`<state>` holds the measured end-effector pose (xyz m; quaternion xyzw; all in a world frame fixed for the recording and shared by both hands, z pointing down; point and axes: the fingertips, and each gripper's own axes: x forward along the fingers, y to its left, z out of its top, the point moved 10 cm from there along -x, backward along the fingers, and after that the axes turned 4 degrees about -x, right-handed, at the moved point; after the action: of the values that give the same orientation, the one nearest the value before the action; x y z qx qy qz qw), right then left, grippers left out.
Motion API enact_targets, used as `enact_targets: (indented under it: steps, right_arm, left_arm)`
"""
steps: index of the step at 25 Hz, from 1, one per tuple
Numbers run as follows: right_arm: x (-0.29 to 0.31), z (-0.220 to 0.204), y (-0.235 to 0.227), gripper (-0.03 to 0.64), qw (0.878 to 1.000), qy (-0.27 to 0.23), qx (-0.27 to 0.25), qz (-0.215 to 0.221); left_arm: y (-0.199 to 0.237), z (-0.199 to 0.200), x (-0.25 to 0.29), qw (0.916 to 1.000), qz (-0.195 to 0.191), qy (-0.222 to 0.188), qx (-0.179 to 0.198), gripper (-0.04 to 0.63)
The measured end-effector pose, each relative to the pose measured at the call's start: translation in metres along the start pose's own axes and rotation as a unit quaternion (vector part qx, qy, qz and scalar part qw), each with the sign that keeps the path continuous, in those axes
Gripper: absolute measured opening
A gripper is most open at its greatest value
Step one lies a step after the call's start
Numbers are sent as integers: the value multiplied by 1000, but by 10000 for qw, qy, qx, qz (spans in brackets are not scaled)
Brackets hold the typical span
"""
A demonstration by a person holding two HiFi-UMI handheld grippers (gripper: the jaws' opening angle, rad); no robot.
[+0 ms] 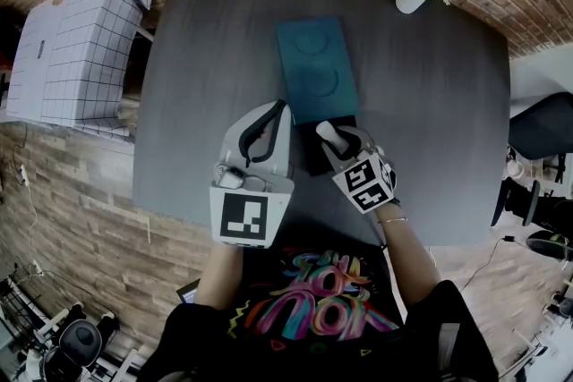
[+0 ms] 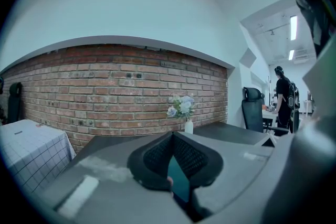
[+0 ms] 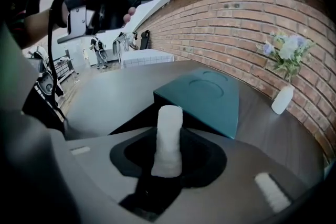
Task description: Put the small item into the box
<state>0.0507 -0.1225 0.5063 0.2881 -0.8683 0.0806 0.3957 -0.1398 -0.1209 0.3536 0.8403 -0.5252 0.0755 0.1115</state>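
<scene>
My right claw (image 1: 329, 137), wrist pitched steeply down, grasps the white small item (image 3: 168, 139) upright, with the open box (image 1: 313, 164) just below its tip. My left claw (image 1: 283, 107) hangs alongside, clenched and empty.

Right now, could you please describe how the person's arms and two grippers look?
The left gripper and right gripper have pale grey shells, black inside the jaws, each bearing a cube of black-and-white square markers. The person wears a black short-sleeved T-shirt with a multicoloured print and a thin bracelet.
</scene>
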Motion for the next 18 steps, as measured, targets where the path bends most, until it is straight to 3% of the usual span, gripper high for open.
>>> enact_targets:
  steps: [18]
  right_arm:
    - [12,1,4,138,9968,716,-342,-8]
  left_arm:
    - [7,-3,-1,9999,78,-15,-89,2]
